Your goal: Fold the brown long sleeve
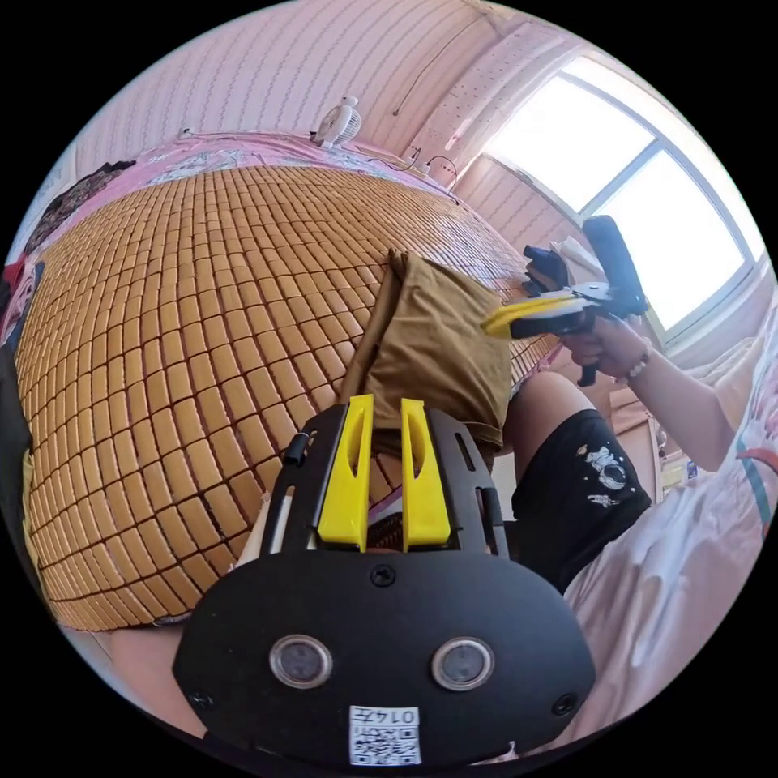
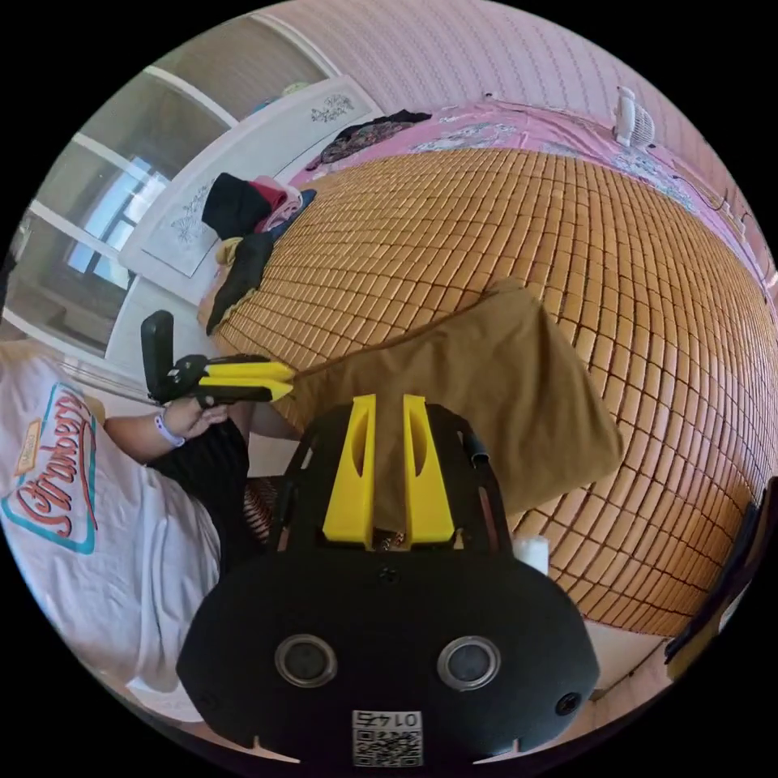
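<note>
Brown long sleeve (image 2: 494,397) hangs folded over the bamboo mat (image 2: 567,235).
Left tongs (image 1: 386,413) and right tongs (image 2: 387,409) each pinch its near edge.

Left tool (image 1: 387,405) hides the brown garment's (image 1: 433,340) near hem (partly).

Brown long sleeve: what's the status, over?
Left gripper and right gripper each appear shut on the brown long sleeve. Garment folded small, lifted at near edge of the bamboo mat. Nothing in the way.

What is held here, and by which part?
Both grippers, left and right, pinch the folded brown long sleeve at its near edge, one at each corner.
</note>
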### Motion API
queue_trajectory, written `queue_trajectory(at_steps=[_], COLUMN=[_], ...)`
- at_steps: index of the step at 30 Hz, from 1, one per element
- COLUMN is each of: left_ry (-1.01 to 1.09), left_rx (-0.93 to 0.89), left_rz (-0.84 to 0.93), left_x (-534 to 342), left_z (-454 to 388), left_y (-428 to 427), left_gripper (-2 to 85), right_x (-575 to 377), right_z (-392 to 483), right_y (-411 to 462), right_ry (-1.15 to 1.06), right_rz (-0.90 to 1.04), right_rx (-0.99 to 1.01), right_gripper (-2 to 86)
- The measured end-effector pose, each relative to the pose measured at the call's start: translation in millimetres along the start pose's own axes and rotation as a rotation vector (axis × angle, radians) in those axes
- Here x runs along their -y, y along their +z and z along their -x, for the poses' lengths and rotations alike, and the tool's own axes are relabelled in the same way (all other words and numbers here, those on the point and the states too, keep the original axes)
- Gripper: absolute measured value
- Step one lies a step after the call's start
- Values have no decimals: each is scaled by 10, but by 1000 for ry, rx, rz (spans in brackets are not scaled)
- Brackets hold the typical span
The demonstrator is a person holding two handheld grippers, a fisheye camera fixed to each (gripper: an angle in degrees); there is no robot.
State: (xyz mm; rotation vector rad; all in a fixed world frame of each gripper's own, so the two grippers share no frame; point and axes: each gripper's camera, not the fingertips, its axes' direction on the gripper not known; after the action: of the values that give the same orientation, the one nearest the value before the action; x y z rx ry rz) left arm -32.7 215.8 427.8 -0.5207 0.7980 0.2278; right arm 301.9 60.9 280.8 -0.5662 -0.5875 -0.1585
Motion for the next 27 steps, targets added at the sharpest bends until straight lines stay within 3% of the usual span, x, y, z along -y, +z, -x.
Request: queue_trajectory(at_steps=[4, 8, 13, 17, 22, 27], left_ry=[5, 21, 39, 29, -7, -71], left_rx=[73, 85, 107, 104, 75, 31], left_rz=[55, 65, 72, 60, 47, 31], left_x=[46, 61, 71, 47, 17, -80], left_z=[-62, -135, -236, -288, -310, -251], left_y=[186, 181, 177, 165, 136, -46], left_gripper=[13, -7, -10, -10, -10, -9], right_x=[-61, 64, 177, 296, 303, 218], right_z=[446, 748, 931, 1009, 825, 951], right_y=[381, 638, 1004, 907, 896, 832], right_ry=[-154, -322, -393, -240, 177, 123], right_rz=[242, 330, 590, 587, 513, 565], right_rx=[-53, -133, -237, -114, 55, -41], right_gripper=[60, 62, 1, 0, 10, 35])
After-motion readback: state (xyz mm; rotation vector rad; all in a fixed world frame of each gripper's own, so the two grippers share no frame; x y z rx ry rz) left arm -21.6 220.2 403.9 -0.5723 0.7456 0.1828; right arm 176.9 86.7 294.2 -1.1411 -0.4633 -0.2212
